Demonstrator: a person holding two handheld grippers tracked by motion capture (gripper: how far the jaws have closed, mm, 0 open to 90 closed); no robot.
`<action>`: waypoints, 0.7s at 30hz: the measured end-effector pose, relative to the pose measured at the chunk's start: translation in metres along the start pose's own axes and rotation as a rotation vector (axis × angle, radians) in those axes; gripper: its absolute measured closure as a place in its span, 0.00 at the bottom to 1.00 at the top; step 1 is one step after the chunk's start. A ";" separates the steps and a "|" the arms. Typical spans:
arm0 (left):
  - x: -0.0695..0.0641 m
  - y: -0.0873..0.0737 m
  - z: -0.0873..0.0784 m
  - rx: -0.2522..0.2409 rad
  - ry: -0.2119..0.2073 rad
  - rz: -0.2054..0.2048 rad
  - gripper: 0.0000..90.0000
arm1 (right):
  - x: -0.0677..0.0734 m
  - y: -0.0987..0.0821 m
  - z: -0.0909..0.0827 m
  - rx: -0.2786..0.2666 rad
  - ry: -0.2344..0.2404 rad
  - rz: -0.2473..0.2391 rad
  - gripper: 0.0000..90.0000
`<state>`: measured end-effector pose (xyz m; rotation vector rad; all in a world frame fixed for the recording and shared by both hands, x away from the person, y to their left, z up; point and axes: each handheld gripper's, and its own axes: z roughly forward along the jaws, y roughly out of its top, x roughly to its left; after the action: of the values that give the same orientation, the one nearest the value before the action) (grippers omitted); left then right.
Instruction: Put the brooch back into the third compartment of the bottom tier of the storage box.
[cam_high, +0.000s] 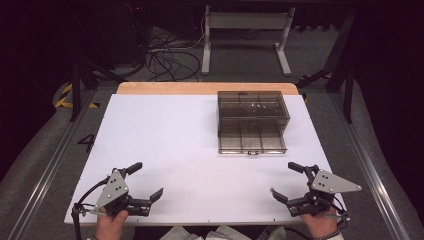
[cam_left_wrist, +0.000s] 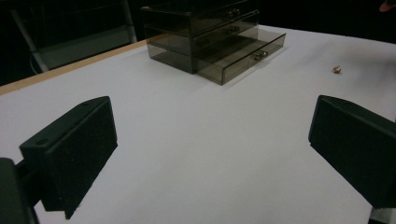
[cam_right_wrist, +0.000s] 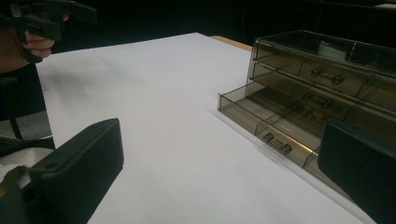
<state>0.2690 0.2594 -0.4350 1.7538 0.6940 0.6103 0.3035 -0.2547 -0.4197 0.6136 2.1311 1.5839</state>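
While both the left tongs (cam_high: 148, 188) and right tongs (cam_high: 284, 183) rest wide apart and empty at the table's (cam_high: 165, 135) near edge, the smoky drawer box (cam_high: 252, 120) beyond has its bottom drawer (cam_high: 252, 142) pulled out; nothing looks started.

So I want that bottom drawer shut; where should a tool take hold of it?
Take the small handle at the middle of the open bottom drawer's front, coming from the person's side. It sticks out toward you; the right tool is nearer.
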 end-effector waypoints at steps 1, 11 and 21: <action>0.001 0.000 0.000 0.002 -0.002 -0.008 0.02 | 0.000 0.000 0.000 0.001 -0.001 -0.002 0.01; 0.003 -0.001 -0.001 -0.006 -0.003 -0.025 0.02 | 0.001 0.001 0.002 0.015 0.002 -0.008 0.02; 0.002 -0.001 0.000 0.005 0.011 -0.004 0.02 | 0.002 0.004 0.002 0.033 0.004 -0.023 0.03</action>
<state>0.2700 0.2612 -0.4353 1.7541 0.7072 0.6164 0.3038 -0.2511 -0.4163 0.5951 2.1635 1.5418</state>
